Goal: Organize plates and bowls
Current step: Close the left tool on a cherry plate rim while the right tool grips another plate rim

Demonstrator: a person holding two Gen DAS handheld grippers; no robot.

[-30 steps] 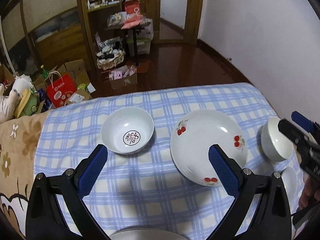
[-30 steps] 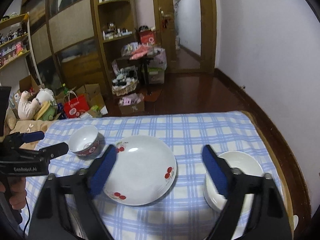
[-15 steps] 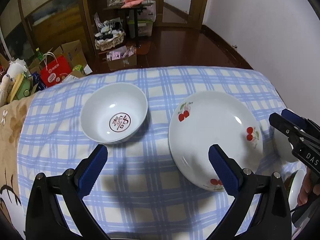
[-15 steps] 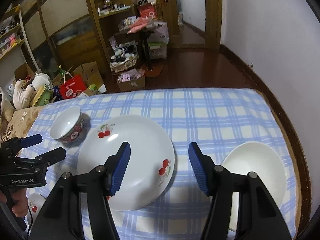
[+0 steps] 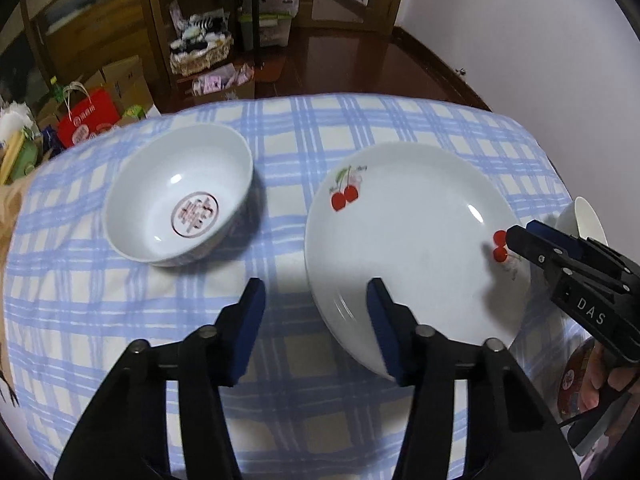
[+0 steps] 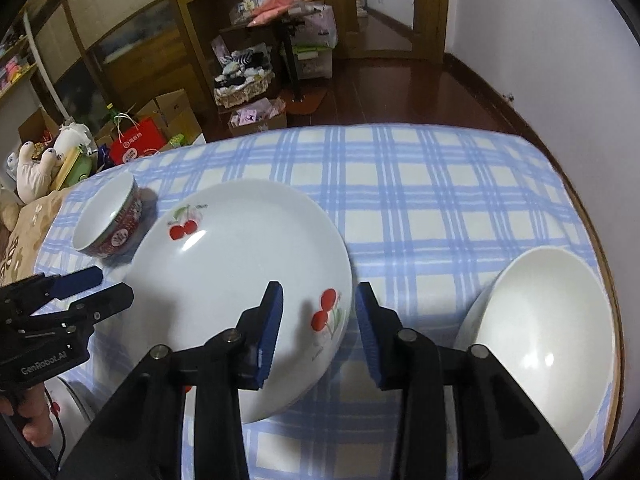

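Observation:
A white plate with cherry prints [image 5: 412,248] [image 6: 240,280] lies on the blue checked cloth. My left gripper [image 5: 316,312] hangs over its near left rim. Its jaws are closing with that rim between them; one pad is over the plate, the other over the cloth, and neither presses on it. My right gripper [image 6: 320,316] straddles the plate's opposite rim beside a cherry print; its jaws are closing too, without touching. Each gripper shows in the other's view: right gripper [image 5: 520,232], left gripper [image 6: 114,285]. A white bowl with a red emblem [image 5: 180,204] [image 6: 108,220] stands left of the plate.
A large plain white bowl [image 6: 552,328] sits right of the plate near the table's wooden edge [image 6: 600,240]. A small red-patterned bowl [image 5: 576,376] and a white cherry dish [image 6: 72,404] lie near the hands. Beyond the table are dark floor, boxes and shelves.
Both grippers have sunk toward the cherry plate, which now fills more of each view. Both pairs of jaws have narrowed from wide open and now straddle the plate's rims.

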